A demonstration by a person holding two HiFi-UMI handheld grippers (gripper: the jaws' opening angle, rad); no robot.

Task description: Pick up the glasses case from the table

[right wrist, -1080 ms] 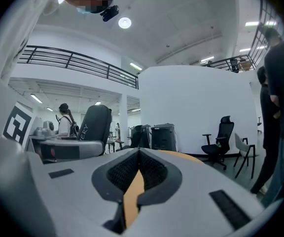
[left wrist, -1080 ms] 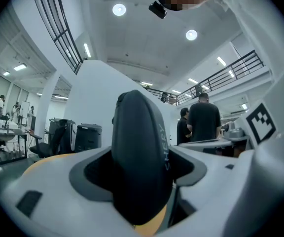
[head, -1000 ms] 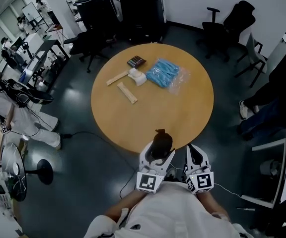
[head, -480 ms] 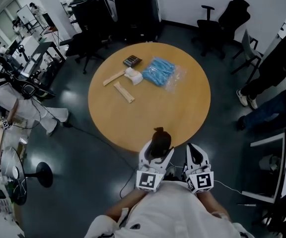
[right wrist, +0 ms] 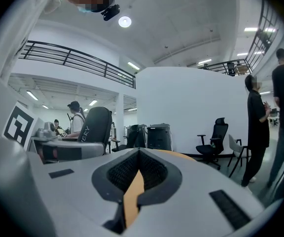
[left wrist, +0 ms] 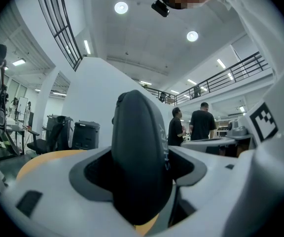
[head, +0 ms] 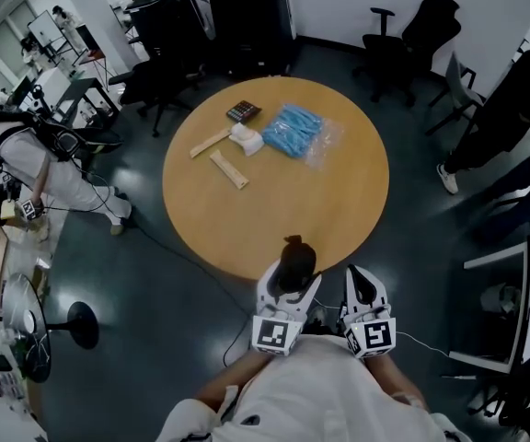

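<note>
Our left gripper (head: 289, 285) is clamped on the glasses case (left wrist: 140, 154). The dark, rounded case stands upright between the two jaws, with pale lettering running along its right flank. In the head view the case is lifted off the table (head: 274, 212), and its top shows against the table's near rim.

Just to the right, our right gripper (right wrist: 136, 180) has its jaws drawn together with nothing between them. Only a thin slit remains, through which the orange tabletop shows. Both grippers sit close to our body, side by side, each with its marker cube facing up.

The round wooden table lies beyond them. On its far left part sit:
- a blue plastic bag (head: 298, 133)
- a white object (head: 249, 139), just left of the bag
- a small dark keypad-like item (head: 243, 111)
- two pale wooden pieces (head: 229, 169)

Office chairs (head: 416, 31) stand at the far right, and dark cabinets (head: 249, 17) stand behind the table. A person (head: 40, 168) stands on the left.
</note>
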